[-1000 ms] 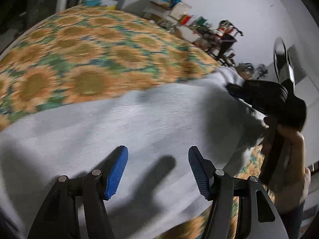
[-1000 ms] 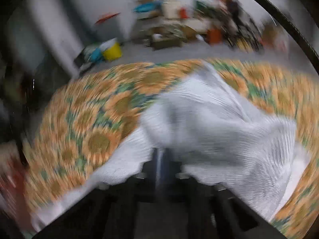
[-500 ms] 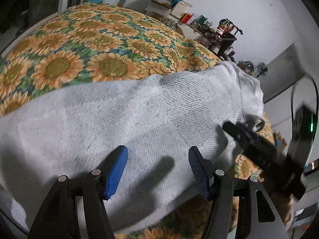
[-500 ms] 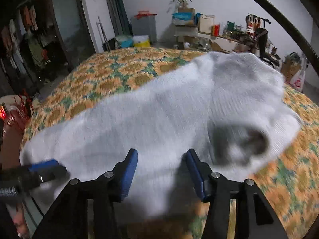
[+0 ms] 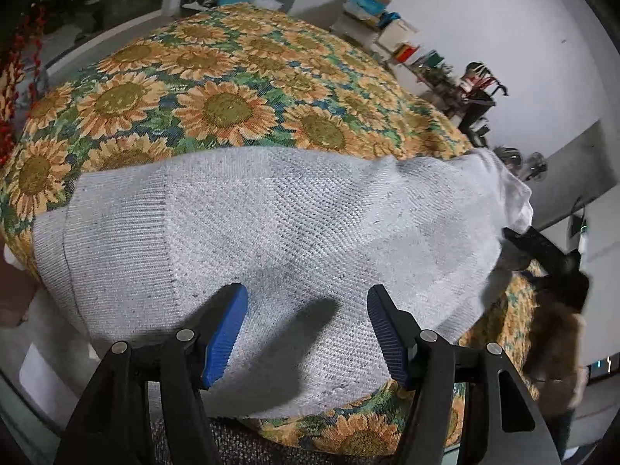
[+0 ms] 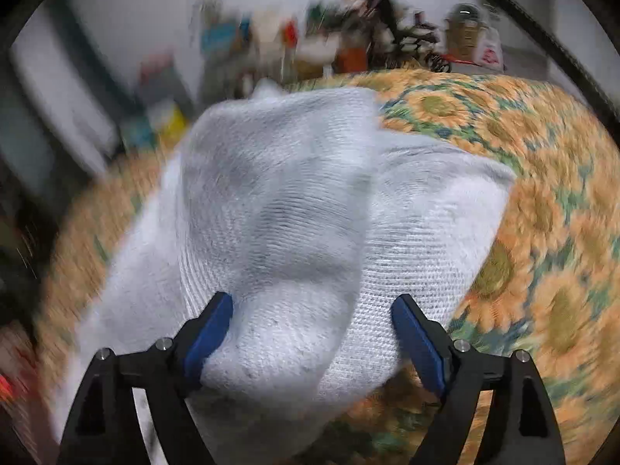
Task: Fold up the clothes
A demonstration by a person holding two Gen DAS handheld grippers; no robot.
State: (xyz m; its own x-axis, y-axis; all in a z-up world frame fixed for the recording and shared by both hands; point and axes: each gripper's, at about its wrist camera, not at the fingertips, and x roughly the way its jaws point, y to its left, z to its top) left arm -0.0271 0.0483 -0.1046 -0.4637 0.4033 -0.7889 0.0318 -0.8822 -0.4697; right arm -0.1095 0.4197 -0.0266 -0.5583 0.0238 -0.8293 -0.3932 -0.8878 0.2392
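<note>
the left tongs (image 5: 306, 325) hang wide and empty over the near half of the grey sock (image 5: 271, 224); the right tongs (image 6: 310, 329) are opening, with the sock's folded-over end between them but unpinched. the sock lies on the sunflower bedspread (image 5: 217, 104), spanning nine to three o'clock. the fold looks just laid; next comes pressing it flat. the right view is blurred, so the fold's edge is unclear.

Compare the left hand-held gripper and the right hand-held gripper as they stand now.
The left hand-held gripper hovers open over flat grey knit garment; the right hand-held gripper has a raised fold of it between its jaws, which are opening. The left view is sharp; the right is motion-blurred. Both have blue pads and point at the sunflower bedspread.
</note>
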